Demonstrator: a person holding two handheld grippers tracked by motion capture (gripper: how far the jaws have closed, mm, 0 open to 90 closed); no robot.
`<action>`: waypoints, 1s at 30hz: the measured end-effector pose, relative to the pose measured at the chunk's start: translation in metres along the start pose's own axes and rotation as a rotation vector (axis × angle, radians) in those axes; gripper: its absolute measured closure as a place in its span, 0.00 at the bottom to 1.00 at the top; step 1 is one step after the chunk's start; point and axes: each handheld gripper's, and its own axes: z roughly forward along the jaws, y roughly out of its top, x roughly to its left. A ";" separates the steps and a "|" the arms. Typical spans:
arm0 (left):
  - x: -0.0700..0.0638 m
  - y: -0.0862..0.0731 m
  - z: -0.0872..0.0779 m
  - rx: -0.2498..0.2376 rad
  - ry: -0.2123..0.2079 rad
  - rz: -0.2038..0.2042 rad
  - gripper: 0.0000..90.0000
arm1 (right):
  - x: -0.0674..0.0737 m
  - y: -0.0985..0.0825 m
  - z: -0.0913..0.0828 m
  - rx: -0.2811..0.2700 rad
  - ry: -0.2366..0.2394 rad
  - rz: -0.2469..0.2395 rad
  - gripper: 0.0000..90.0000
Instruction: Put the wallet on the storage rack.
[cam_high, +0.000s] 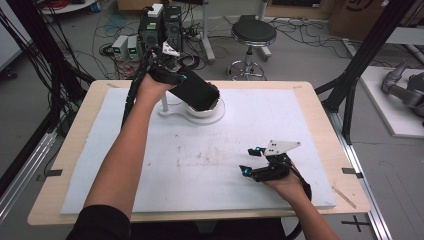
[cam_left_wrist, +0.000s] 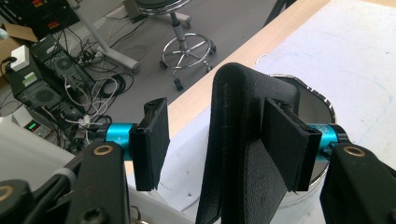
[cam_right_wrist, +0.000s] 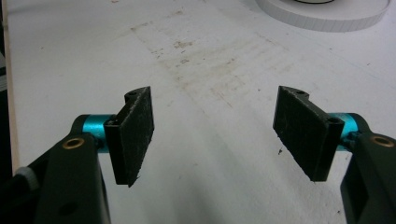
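Observation:
A black folded pouch (cam_high: 197, 92) stands tilted in a round white bowl (cam_high: 212, 111) at the back of the mat. My left gripper (cam_high: 187, 82) is at the pouch from the left. In the left gripper view the pouch (cam_left_wrist: 238, 140) stands between the jaws and leans on the right pad (cam_left_wrist: 287, 140), while the left pad (cam_left_wrist: 152, 140) is a clear gap away from it, so the gripper (cam_left_wrist: 219, 112) is open. The bowl's rim (cam_left_wrist: 324, 102) shows behind. My right gripper (cam_high: 250, 160) rests on the mat at the front right, open and with nothing between its pads (cam_right_wrist: 215, 126).
A white mat (cam_high: 200, 160) covers the wooden table (cam_high: 345, 195). A short white post (cam_high: 164, 102) stands on the bowl's base plate. Beyond the far edge are a stool (cam_high: 253, 32), computer boxes (cam_high: 160, 25) and cables. A black frame leg (cam_high: 350, 75) stands at the right.

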 end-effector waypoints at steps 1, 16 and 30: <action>0.000 0.000 -0.002 -0.004 0.001 0.001 0.45 | 0.000 0.000 0.000 0.000 0.000 0.001 0.32; -0.008 0.003 -0.018 -0.042 -0.013 0.006 0.43 | 0.003 0.001 -0.001 -0.013 -0.003 -0.004 0.32; -0.027 -0.014 -0.072 -0.139 -0.109 0.002 0.38 | -0.005 0.000 -0.011 -0.054 -0.036 0.029 0.29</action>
